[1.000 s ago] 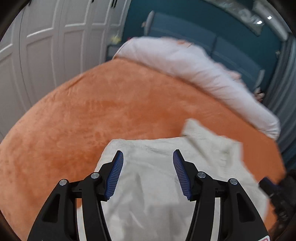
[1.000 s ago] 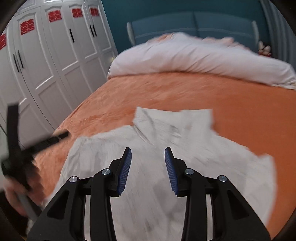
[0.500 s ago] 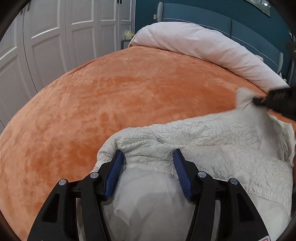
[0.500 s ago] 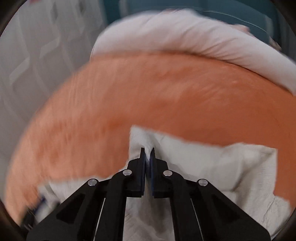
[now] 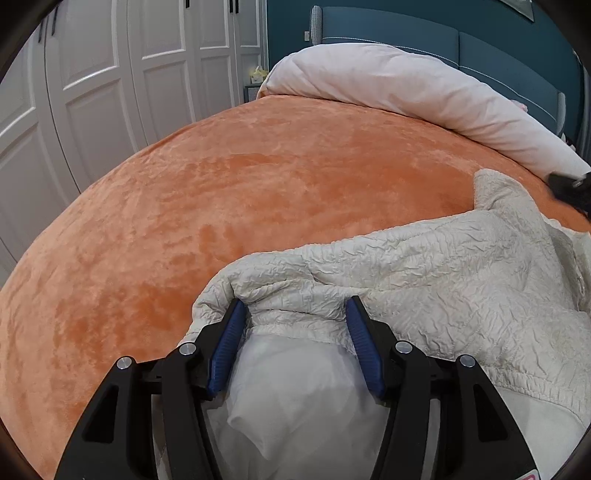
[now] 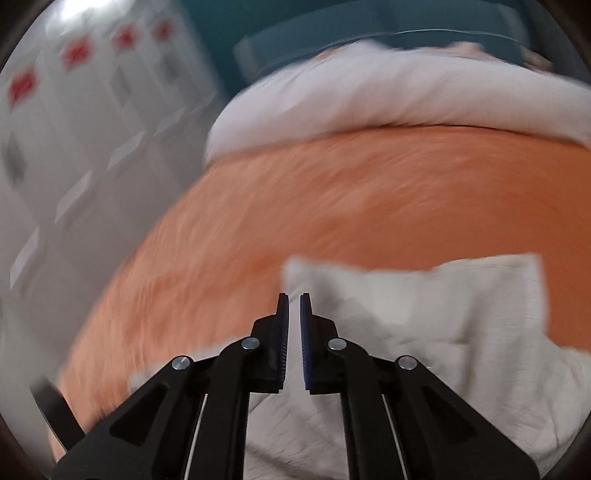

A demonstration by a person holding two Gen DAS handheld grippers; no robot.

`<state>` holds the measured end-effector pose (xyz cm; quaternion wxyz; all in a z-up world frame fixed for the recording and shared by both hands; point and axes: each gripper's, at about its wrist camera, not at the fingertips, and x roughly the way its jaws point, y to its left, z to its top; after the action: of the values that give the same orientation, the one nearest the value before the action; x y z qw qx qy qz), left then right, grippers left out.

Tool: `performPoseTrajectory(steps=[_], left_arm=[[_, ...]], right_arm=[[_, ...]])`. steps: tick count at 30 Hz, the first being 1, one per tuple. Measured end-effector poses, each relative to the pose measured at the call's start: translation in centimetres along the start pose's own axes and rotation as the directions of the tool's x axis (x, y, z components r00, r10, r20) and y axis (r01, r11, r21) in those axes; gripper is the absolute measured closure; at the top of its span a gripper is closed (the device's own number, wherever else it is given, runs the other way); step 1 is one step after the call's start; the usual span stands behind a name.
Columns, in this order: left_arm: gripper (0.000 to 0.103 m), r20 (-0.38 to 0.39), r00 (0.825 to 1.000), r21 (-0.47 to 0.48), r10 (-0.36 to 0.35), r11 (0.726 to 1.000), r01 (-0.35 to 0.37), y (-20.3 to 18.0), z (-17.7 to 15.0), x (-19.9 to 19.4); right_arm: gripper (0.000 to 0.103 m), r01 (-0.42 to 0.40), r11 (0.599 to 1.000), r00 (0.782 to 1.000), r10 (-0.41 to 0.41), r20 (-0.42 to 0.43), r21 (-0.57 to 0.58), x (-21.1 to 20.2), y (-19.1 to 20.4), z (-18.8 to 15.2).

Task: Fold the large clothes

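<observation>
A cream, crinkled jacket (image 5: pixel 424 266) lies spread on the near part of an orange bedspread (image 5: pixel 258 192), its pale smooth lining turned up at the near edge. The left gripper (image 5: pixel 293 314) stands with its blue-padded jaws set apart, straddling a bunched fold at the jacket's edge; the pads sit just beside the cloth, and a firm pinch cannot be made out. In the right wrist view, which is badly blurred, the right gripper (image 6: pixel 294 301) has its jaws drawn nearly together, with only a thin gap between the pads and no cloth seen in it; the jacket (image 6: pixel 424 317) lies below and beyond its tips. A rolled white duvet (image 5: pixel 406 92) runs across the far end of the bed against a blue headboard (image 5: pixel 388 27). White panelled wardrobe doors (image 5: pixel 110 74) line the left side; red square decorations (image 6: pixel 75 55) on them show in the right wrist view, too smeared to read. No container shows in either view, and no brand or legible writing appears on the jacket. A dark part of the right gripper pokes in at the left wrist view's right edge.
</observation>
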<state>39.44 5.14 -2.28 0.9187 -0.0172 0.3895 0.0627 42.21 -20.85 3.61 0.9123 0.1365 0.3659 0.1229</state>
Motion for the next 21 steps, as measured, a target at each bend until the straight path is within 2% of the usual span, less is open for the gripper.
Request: performPoseTrajectory(steps=[2, 3, 5, 6, 7, 8, 9, 10, 11, 12, 14, 16, 17, 18, 19, 20, 21], left_arm=[[0.048, 0.000, 1.000, 0.002, 0.004, 1.000, -0.004, -0.1, 0.0, 0.0], [0.048, -0.001, 1.000, 0.004, 0.006, 1.000, -0.006, -0.1, 0.0, 0.1], [0.048, -0.001, 1.000, 0.005, 0.009, 1.000, -0.009, -0.2, -0.1, 0.1], [0.048, -0.002, 1.000, 0.005, 0.010, 1.000, -0.010, -0.2, -0.1, 0.1], [0.048, -0.002, 1.000, 0.007, 0.012, 1.000, -0.012, -0.2, -0.1, 0.2], [0.048, -0.001, 1.000, 0.008, 0.015, 1.000, -0.015, -0.2, -0.1, 0.3], [0.048, -0.001, 1.000, 0.010, 0.017, 1.000, -0.017, -0.3, -0.2, 0.3], [0.048, 0.001, 1.000, 0.015, 0.023, 1.000, -0.023, -0.4, -0.2, 0.3], [0.048, 0.004, 1.000, 0.021, 0.030, 0.999, -0.030, -0.5, -0.2, 0.4], [0.048, 0.007, 0.999, 0.029, 0.039, 0.999, -0.039, -0.7, -0.3, 0.5], [0.048, 0.008, 0.999, 0.033, 0.045, 0.998, -0.045, -0.8, -0.3, 0.5], [0.048, 0.009, 0.999, 0.034, 0.045, 0.998, -0.046, -0.8, -0.3, 0.4], [0.047, 0.009, 0.999, 0.034, 0.045, 0.998, -0.045, -0.8, -0.3, 0.4], [0.047, 0.008, 0.999, 0.032, 0.042, 0.999, -0.043, -0.7, -0.3, 0.4], [0.047, 0.005, 0.999, 0.029, 0.039, 0.999, -0.039, -0.7, -0.2, 0.4], [0.047, 0.004, 0.999, 0.027, 0.038, 0.999, -0.038, -0.6, -0.2, 0.4], [0.047, 0.004, 0.999, 0.027, 0.038, 0.999, -0.038, -0.6, -0.2, 0.3]], right_arm=[[0.097, -0.005, 0.996, 0.993, -0.006, -0.117, -0.090, 3.6, 1.7, 0.5], [0.099, 0.032, 0.990, 0.981, -0.057, -0.184, -0.137, 6.1, 2.1, 0.9], [0.103, 0.109, 0.983, 0.965, -0.140, -0.223, -0.149, 9.0, 0.9, 1.9], [0.103, 0.122, 0.986, 0.968, -0.144, -0.204, -0.118, 9.2, 0.1, 2.5], [0.103, 0.179, 0.982, 0.975, -0.184, -0.125, -0.056, 8.3, -1.2, 3.4], [0.101, 0.299, 0.954, 0.954, -0.299, -0.037, -0.008, 6.7, -2.3, 4.0], [0.100, 0.369, 0.927, 0.928, -0.371, 0.023, 0.061, 4.9, -3.6, 4.3], [0.102, 0.263, 0.952, 0.960, -0.274, 0.056, 0.155, 2.9, -5.3, 4.1], [0.102, 0.163, 0.968, 0.982, -0.178, 0.067, 0.190, 1.6, -6.0, 3.7], [0.102, 0.110, 0.979, 0.990, -0.123, 0.071, 0.174, 0.5, -5.8, 3.0], [0.102, 0.029, 0.998, 0.999, -0.031, 0.036, 0.060, -0.4, -3.5, 0.8], [0.102, -0.043, 0.999, 0.993, 0.042, -0.110, -0.011, 1.6, -1.3, -1.4], [0.103, 0.013, 0.999, 0.988, -0.021, -0.155, -0.052, 2.9, -0.9, -2.2], [0.103, 0.072, 0.997, 0.986, -0.075, -0.147, -0.024, 3.3, -1.8, -2.2], [0.103, 0.099, 0.993, 0.990, -0.093, -0.104, 0.056, 2.6, -3.3, -1.8], [0.103, 0.148, 0.976, 0.989, -0.145, -0.033, 0.160, 1.1, -4.9, -1.3], [0.099, 0.230, 0.938, 0.969, -0.246, 0.033, 0.260, -1.1, -6.7, -1.1]])
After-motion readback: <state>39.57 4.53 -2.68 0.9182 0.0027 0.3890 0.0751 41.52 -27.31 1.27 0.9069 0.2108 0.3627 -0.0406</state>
